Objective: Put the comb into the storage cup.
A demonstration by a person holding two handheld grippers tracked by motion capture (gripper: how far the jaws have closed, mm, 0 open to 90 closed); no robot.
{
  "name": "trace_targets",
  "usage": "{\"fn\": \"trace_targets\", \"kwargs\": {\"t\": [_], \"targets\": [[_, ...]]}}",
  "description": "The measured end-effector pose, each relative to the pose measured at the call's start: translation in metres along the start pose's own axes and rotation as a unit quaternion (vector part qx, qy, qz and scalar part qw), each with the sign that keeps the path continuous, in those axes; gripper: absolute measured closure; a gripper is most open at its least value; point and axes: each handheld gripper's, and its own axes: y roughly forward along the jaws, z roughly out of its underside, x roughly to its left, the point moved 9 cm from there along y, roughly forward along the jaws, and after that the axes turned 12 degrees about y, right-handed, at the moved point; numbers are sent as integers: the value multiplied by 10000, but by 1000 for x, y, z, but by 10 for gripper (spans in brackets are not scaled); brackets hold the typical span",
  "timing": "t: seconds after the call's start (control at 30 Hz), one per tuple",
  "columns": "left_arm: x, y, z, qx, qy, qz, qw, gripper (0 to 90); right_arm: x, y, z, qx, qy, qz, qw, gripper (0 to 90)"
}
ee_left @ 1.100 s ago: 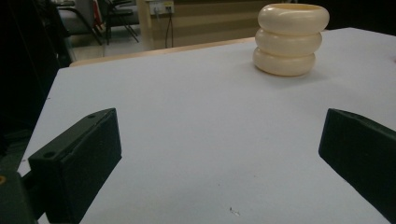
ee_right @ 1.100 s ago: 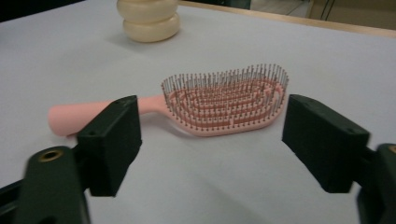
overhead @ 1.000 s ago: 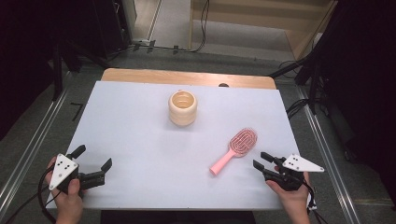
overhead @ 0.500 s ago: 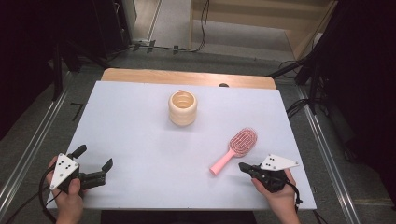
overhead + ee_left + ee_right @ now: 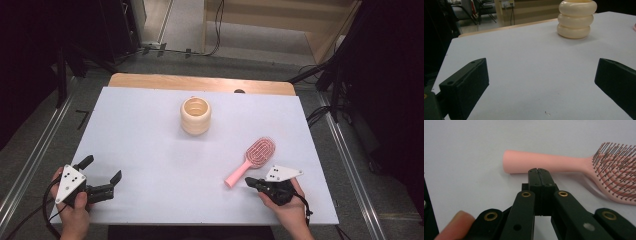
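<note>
You had two grippers at the near edge of the white tabletop (image 5: 150, 125), one in each hand, and two loose things on it: one pink hairbrush (image 5: 251, 159) and one cream ribbed cup (image 5: 195, 115).

Your right gripper (image 5: 250, 182) had its jaws pressed flat together with nothing between them; they had just been closing, empty. Their tip sat just beside the butt end of the brush handle, close but not clearly touching. The hairbrush lay on the right part of the tabletop, handle toward you and to the left, its head farther away and to the right. The cup stood upright near the middle of the far half, well apart from the brush.

Your left gripper (image 5: 102, 175) rested at the near left corner with its jaws spread wide over bare tabletop, holding nothing.

From the high view you could see both hands, both grippers and both things at once. The right gripper view gave you what that one could not: the seam of the closed jaws, and the hairbrush (image 5: 564, 167) lying with its bristles turned up. The left gripper view gave you the cup (image 5: 576, 18) from the side, three stacked rings.
</note>
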Motion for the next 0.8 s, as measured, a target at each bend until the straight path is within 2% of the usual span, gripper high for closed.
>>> {"fn": "trace_targets", "kwargs": {"t": [0.33,0.53,0.8], "targets": [[0,0,0,8,18,-4,10000,0,2,12,0,130,-55,-31,9999,882],[-5,2,0,69,228,-21,9997,0,4,24,-2,237,-122,22,9996,882],[-6,3,0,63,206,-20,9998,0,3,29,-6,195,-101,-11,9998,882]]}}
